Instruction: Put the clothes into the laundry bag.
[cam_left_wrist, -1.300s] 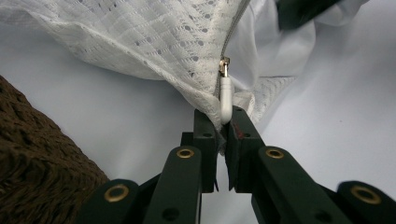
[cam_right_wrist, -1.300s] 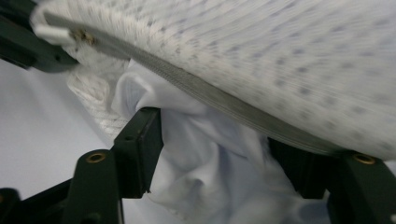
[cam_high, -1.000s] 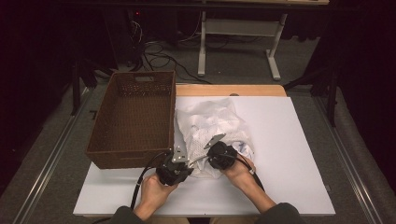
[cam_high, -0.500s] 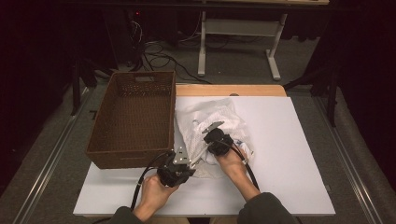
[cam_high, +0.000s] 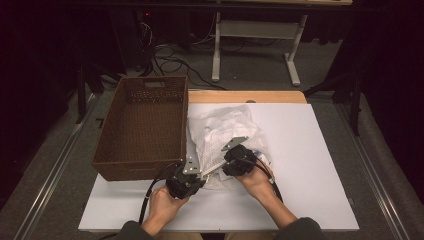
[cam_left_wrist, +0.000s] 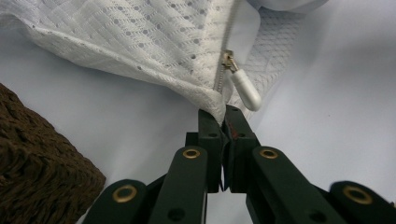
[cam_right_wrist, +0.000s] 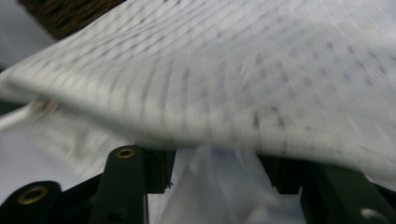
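Where blur smears mesh bag (cam_right_wrist: 243, 79), right gripper (cam_right_wrist: 217, 175) half-covered

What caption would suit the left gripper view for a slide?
Black hand-held gripper shut on the corner of a white perforated mesh zip bag, its silver zipper pull dangling beside a brown woven basket.

A brown wicker basket (cam_high: 142, 127) sits at the left edge of the white table (cam_high: 320, 165).

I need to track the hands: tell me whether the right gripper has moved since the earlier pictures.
Yes. In the high view the right gripper has shifted up-picture over the white mesh garment, farther from the table's near edge; its fingers have just been opening.
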